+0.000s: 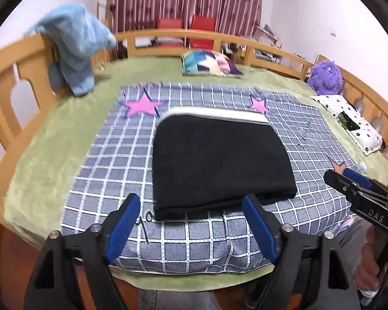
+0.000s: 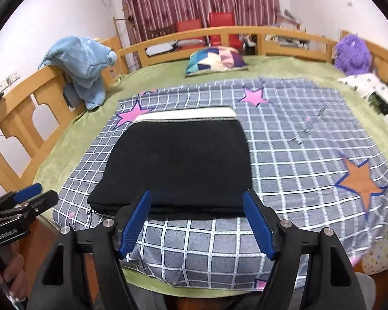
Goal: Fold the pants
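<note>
A: Nearest to us is our left gripper [image 1: 191, 222], blue pads spread wide with nothing between them, only the checked blanket [image 1: 95, 170] showing through the gap.

B: Same for our right gripper [image 2: 198, 219]: released, holding nothing. Its pads frame the near edge of the pants [image 2: 178, 162] without touching the cloth, as far as we can tell.

A: So we judge both have let go on purpose. The pants [image 1: 219, 165] lie as a compact black rectangle in the middle of the blanket, the fold edge toward us and the pale waistband [image 1: 214, 112] at the far side.

B: The edges look squared, layers stacked flat. We'd say the folding is done or nearly so, and our hands sit back from it so as not to drag the stack.

A: From the left view, the right gripper [image 1: 349, 180] sits off to the side over the blanket's corner, well apart from the pants.

B: And the blanket spreads over the green bed cover [image 2: 72, 139], giving us a flat place to work. Further out, the patchwork cushion [image 2: 214, 60], the blue plush [image 2: 85, 62] draped over the wooden rail [image 2: 25, 108], and the purple toy [image 2: 351, 54] all lie well clear of the pants.

A: Nothing there needs moving, we think.
</note>
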Action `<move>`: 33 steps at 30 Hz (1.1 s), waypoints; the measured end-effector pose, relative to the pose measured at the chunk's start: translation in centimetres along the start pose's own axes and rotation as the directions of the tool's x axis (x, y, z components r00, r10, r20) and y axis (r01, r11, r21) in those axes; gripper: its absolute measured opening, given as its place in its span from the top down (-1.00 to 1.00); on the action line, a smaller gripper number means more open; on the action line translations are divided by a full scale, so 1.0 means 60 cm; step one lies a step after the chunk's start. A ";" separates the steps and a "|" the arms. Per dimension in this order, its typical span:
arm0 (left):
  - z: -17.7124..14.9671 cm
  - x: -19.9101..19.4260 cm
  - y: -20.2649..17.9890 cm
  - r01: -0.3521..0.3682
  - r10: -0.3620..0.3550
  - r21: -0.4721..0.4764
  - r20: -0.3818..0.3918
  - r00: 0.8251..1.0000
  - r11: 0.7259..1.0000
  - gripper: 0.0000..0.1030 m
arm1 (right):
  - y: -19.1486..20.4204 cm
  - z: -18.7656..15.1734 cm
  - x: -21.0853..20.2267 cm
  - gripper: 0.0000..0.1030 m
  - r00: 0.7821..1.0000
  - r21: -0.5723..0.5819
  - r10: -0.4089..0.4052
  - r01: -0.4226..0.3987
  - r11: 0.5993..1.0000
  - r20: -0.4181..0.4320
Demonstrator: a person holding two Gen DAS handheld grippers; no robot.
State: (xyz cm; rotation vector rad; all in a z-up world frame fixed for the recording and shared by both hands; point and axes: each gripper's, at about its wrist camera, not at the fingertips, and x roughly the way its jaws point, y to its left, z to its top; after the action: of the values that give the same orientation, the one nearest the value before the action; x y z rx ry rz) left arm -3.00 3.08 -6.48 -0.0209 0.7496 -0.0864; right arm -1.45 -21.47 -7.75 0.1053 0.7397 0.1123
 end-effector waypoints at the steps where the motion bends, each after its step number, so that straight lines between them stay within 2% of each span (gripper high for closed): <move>1: 0.001 -0.009 -0.006 -0.011 0.011 0.006 0.011 1.000 1.000 -0.66 | 0.006 -0.002 -0.011 -0.62 1.000 -0.010 -0.021 0.022 1.000 0.008; 2: 0.003 -0.015 -0.010 -0.017 0.017 0.010 0.019 1.000 1.000 -0.67 | 0.010 -0.001 -0.018 -0.71 0.999 -0.021 -0.036 0.036 0.999 0.012; 5: 0.006 -0.031 -0.020 -0.009 0.009 0.008 0.019 1.000 1.000 -0.67 | 0.024 -0.003 -0.049 -0.80 0.996 -0.049 -0.081 0.083 0.995 0.043; 8: 0.007 -0.045 -0.026 -0.004 0.004 0.008 0.020 1.000 1.000 -0.67 | 0.024 -0.002 -0.071 -0.88 0.994 -0.046 -0.090 0.094 0.995 0.068; 18: 0.007 -0.060 -0.038 -0.026 0.025 0.020 0.040 0.999 0.999 -0.68 | 0.020 -0.002 -0.089 -0.90 0.990 -0.044 -0.114 0.118 0.992 0.082; 33: 0.010 -0.047 -0.040 -0.042 0.042 0.012 0.018 0.999 0.999 -0.68 | 0.022 -0.003 -0.094 -0.90 0.990 -0.039 -0.113 0.116 0.992 0.083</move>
State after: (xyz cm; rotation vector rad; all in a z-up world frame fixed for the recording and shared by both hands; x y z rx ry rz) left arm -4.81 0.91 -3.97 0.0055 0.7314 -0.0507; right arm -5.78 -20.96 -3.97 0.0250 0.6607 0.0146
